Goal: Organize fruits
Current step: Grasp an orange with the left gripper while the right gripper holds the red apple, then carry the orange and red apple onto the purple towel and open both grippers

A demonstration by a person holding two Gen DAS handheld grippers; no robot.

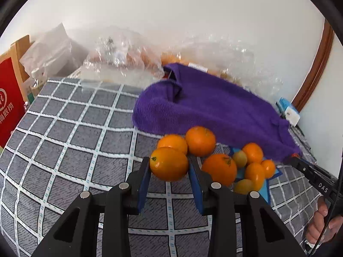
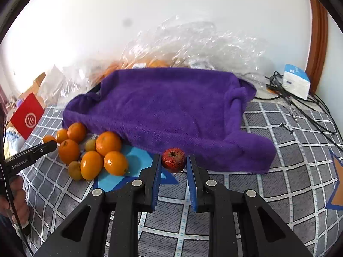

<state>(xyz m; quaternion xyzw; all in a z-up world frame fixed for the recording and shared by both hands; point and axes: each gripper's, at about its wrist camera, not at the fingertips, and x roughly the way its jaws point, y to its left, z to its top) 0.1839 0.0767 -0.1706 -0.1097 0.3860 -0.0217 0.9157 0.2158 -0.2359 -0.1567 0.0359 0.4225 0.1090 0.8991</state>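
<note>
My left gripper [image 1: 169, 164] is shut on an orange [image 1: 169, 164], held just above the checked cloth, at the left of a pile of oranges and small yellow-green fruits [image 1: 220, 169]. The pile lies on a blue paper star [image 2: 133, 160] in front of a purple towel [image 2: 171, 111]. My right gripper [image 2: 173, 160] is shut on a small red fruit [image 2: 173, 160] right of the pile [image 2: 92, 154], near the towel's front edge. The left gripper's tip shows in the right wrist view [image 2: 46, 146]; the right gripper's tip shows in the left wrist view [image 1: 300, 162].
Clear plastic bags holding more oranges [image 2: 154, 53] lie behind the towel against the white wall. A red box [image 1: 8, 102] stands at the left. A white-blue box [image 2: 297, 83] and black cables [image 2: 300, 109] lie at the right. An orange star [image 2: 338, 184] marks the cloth's right.
</note>
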